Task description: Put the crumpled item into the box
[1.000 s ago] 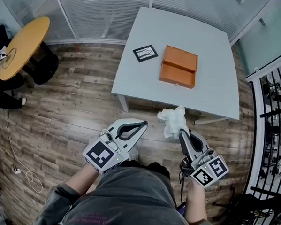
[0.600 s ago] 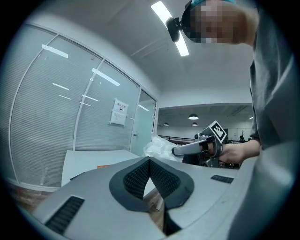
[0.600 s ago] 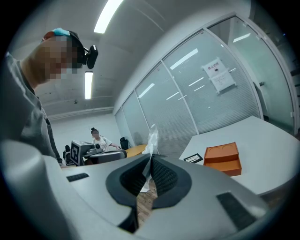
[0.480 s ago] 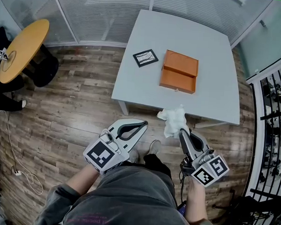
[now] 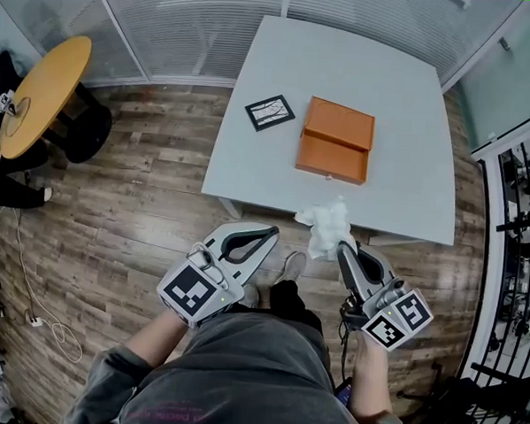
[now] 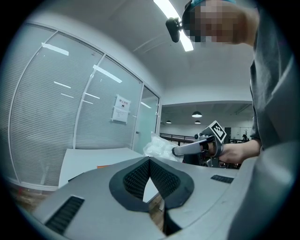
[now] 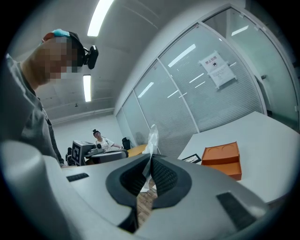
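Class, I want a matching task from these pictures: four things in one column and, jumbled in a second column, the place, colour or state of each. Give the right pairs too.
Column one
1. crumpled white item
2. box
3. black square card
4. left claw

Column two
A. shut, with nothing in it
B. flat on the grey table, left of the box
C. pinched in the right claw
D. orange, near the middle of the grey table

Pairs: 1-C, 2-D, 3-B, 4-A
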Demonstrator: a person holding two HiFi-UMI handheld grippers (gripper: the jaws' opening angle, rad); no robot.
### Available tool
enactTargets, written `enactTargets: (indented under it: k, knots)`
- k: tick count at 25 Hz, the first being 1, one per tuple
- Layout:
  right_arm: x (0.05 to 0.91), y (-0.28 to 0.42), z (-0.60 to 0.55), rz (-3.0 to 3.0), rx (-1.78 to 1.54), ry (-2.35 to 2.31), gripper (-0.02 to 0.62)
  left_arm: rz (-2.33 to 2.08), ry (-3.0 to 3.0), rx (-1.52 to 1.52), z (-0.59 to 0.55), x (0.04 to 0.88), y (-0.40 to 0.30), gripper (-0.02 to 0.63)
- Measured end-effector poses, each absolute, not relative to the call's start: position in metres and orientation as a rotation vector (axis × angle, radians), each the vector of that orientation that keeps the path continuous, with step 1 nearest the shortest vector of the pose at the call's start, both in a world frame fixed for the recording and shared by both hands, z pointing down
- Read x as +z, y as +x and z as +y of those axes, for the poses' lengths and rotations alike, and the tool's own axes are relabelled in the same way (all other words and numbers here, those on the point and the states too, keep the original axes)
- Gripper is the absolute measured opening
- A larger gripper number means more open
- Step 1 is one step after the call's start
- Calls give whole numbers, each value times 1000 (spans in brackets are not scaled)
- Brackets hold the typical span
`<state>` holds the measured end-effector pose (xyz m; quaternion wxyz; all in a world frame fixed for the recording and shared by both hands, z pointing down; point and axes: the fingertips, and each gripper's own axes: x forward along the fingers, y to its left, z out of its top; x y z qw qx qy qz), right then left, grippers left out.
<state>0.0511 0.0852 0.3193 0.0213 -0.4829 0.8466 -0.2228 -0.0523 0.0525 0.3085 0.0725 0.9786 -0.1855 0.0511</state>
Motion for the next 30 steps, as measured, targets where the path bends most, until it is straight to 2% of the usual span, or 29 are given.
enactTargets:
  k: [30]
  knots:
    - [352, 211, -63, 2686, -828, -1301, 6, -706, 2856, 284, -85, 328, 109, 12]
